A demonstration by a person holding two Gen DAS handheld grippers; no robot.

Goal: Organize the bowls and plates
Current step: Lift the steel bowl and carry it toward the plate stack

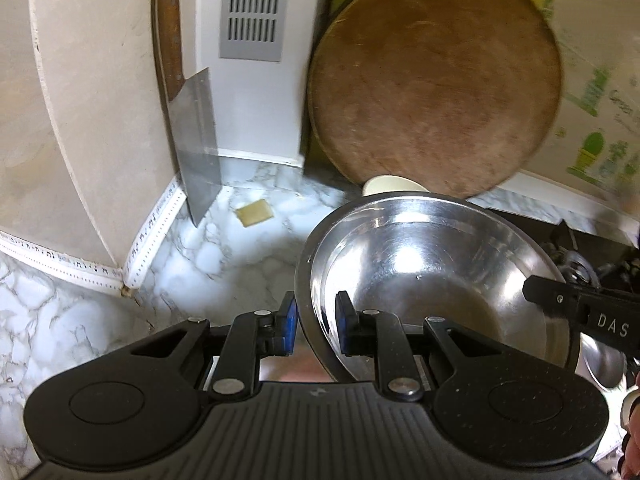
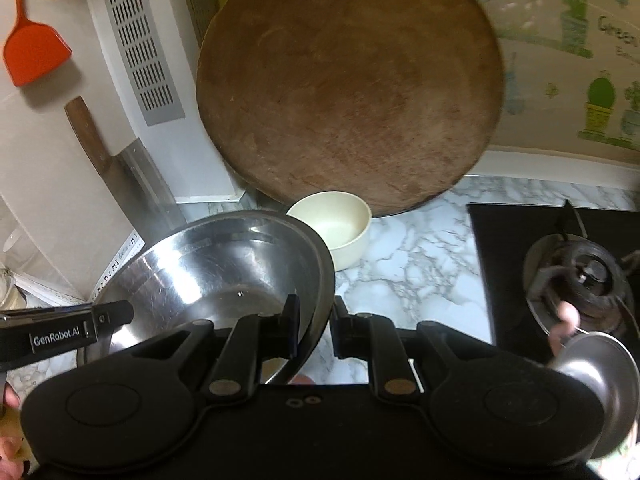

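Two thin rim pinches, left gripper point(image 1: 316, 322) and right gripper point(image 2: 316, 326), both clamped on steel bowl point(image 1: 432, 264): uneven lift could tip it onto cream bowl point(image 2: 334, 226).

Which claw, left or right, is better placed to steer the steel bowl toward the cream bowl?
Right, probably. Both claws clamp the steel bowl, but the right claw grips the rim nearest the cream bowl; the left claw holds the opposite rim.
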